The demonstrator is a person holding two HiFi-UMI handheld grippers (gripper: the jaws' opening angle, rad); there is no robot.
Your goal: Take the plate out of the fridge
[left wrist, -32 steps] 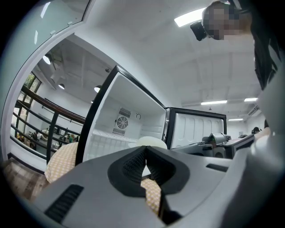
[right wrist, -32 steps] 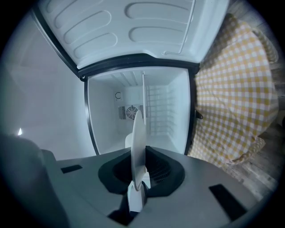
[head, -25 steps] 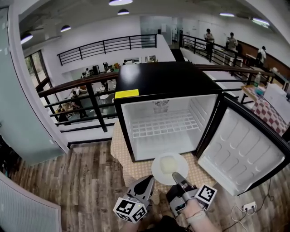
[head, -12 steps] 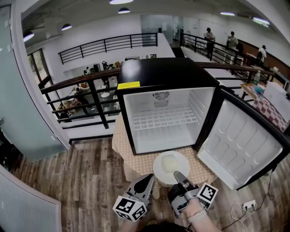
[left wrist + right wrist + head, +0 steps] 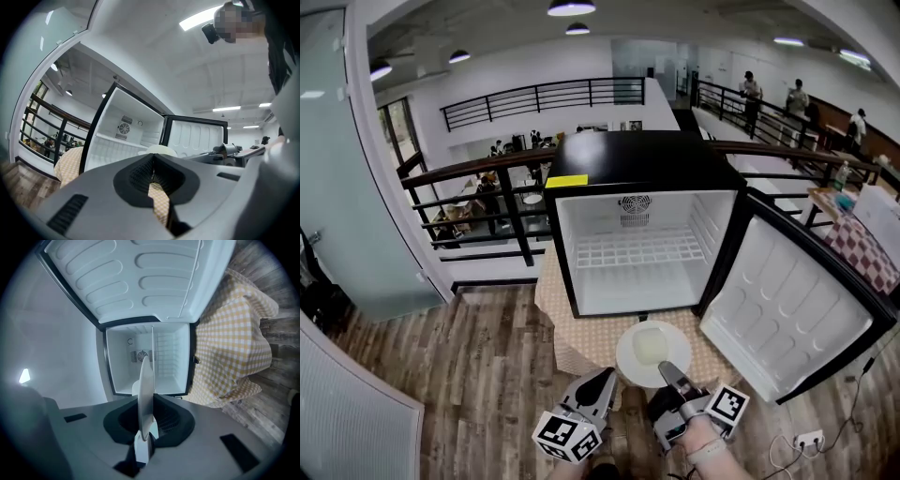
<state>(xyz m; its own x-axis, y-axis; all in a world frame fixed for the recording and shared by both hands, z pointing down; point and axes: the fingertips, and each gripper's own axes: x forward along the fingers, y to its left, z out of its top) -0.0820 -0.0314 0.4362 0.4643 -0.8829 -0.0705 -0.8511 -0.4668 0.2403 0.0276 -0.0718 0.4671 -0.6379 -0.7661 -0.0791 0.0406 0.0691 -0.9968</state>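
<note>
The white plate (image 5: pixel 649 350) hangs just in front of the open, empty black fridge (image 5: pixel 642 164), over the yellow checked cloth (image 5: pixel 567 342). My right gripper (image 5: pixel 668 369) is shut on the plate's near rim. In the right gripper view the plate (image 5: pixel 145 385) stands edge-on between the jaws of that gripper (image 5: pixel 145 431), with the fridge (image 5: pixel 164 357) beyond. My left gripper (image 5: pixel 605 381) is shut and holds nothing, a little left of the plate. Its own view shows the closed jaws of the left gripper (image 5: pixel 152 180), with the plate (image 5: pixel 161 150) and the fridge (image 5: pixel 119 136) past them.
The fridge door (image 5: pixel 787 314) stands swung open to the right. Behind the fridge runs a dark railing (image 5: pixel 478 173), and a glass wall (image 5: pixel 356 187) is at the left. A wall socket (image 5: pixel 807 439) lies on the wood floor at lower right. Several people stand far off.
Both grippers and the plate have drawn back from the fridge toward me; a gap now shows between the plate and the fridge's front edge.
</note>
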